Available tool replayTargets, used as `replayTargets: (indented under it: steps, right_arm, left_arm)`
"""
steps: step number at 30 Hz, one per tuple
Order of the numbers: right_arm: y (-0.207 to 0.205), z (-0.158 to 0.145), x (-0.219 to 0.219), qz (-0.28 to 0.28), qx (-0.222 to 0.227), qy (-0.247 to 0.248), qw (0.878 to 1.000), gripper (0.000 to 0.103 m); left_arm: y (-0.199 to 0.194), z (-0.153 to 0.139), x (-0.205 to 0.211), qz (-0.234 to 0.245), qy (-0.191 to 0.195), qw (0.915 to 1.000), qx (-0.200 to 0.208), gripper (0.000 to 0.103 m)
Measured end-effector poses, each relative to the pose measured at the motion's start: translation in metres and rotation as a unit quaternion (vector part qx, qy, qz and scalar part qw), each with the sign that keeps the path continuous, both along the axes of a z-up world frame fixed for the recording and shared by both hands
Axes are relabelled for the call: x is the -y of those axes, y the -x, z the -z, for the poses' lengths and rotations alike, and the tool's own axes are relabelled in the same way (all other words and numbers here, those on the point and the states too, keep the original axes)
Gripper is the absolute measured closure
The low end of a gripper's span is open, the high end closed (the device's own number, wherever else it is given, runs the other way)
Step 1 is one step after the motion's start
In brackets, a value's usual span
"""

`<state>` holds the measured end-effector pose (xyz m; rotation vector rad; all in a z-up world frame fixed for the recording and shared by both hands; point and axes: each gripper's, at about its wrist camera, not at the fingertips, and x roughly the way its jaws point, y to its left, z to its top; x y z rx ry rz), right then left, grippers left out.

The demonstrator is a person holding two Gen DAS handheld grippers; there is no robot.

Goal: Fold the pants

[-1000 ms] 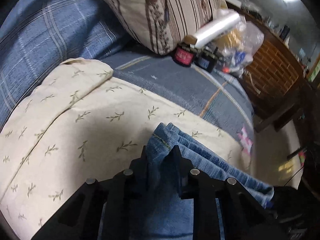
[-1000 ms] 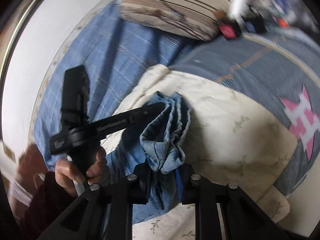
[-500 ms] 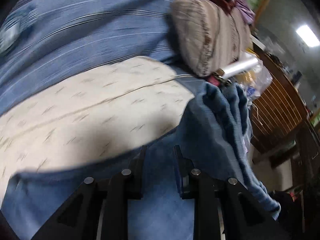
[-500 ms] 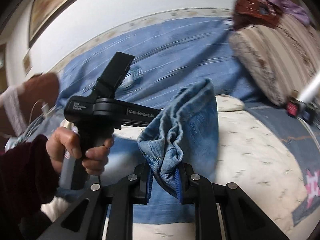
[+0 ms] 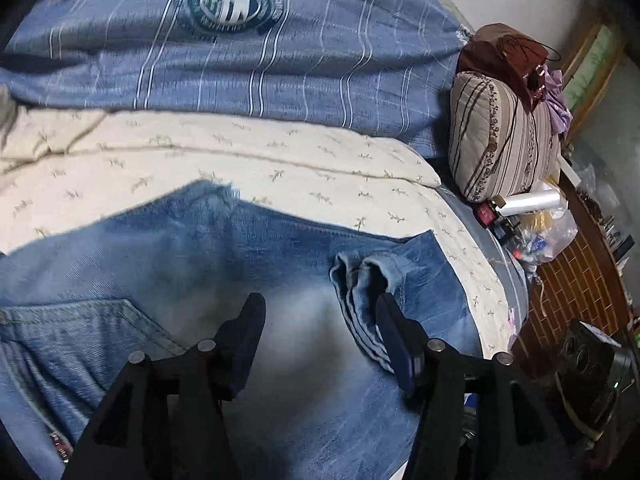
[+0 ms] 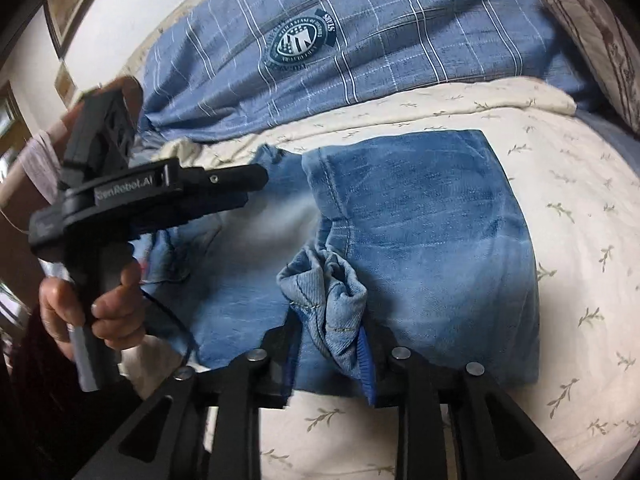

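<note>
Blue denim pants (image 5: 208, 264) lie folded over on a cream leaf-print blanket (image 5: 280, 160). My left gripper (image 5: 320, 320) is open just above the jeans; the bunched leg hems (image 5: 360, 280) lie loose by its right finger. In the right wrist view the pants (image 6: 420, 220) form a folded slab. My right gripper (image 6: 332, 352) has its jaws partly apart, with the bunched hem cuff (image 6: 328, 292) still between them. The left gripper (image 6: 224, 180) shows there from the side, held in a hand.
A blue plaid pillow with a crest (image 5: 240, 40) lies behind the blanket. A striped cushion (image 5: 500, 140) stands at the right with jars, a clear roll and bags (image 5: 532, 216) beside it. The bed edge drops to a brick-pattern floor (image 5: 572, 280).
Both grippers carried the leg hems up and over onto the upper part of the pants and lowered them. The left gripper has opened and let go; the right jaws have widened.
</note>
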<state>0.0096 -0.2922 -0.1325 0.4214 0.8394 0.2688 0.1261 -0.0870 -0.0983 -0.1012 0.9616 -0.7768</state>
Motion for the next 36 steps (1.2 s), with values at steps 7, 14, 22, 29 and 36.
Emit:
replayTargets:
  steps: [7, 14, 22, 29, 36]
  right_arm:
    - [0.027, -0.031, 0.016, 0.004, 0.071, -0.029, 0.997, 0.033]
    - [-0.001, -0.041, 0.053, 0.114, 0.05, 0.034, 0.992, 0.059]
    - [-0.066, -0.034, 0.056, 0.108, 0.01, 0.078, 0.991, 0.067]
    - [-0.102, -0.003, 0.034, 0.087, -0.058, 0.109, 0.988, 0.067]
    - [-0.104, 0.0, 0.035, 0.099, -0.044, 0.108, 0.988, 0.066]
  left_arm:
    - [0.015, 0.004, 0.005, -0.006, -0.012, 0.9998, 0.014, 0.036]
    - [0.001, 0.014, 0.019, -0.027, 0.006, 0.9996, -0.006, 0.036]
    - [-0.02, 0.029, 0.035, -0.073, -0.035, 0.9966, -0.017, 0.036]
    - [-0.012, 0.031, 0.05, -0.056, -0.116, 0.9914, 0.025, 0.035]
    - [0.0, 0.025, 0.043, -0.043, -0.116, 0.9917, 0.035, 0.033]
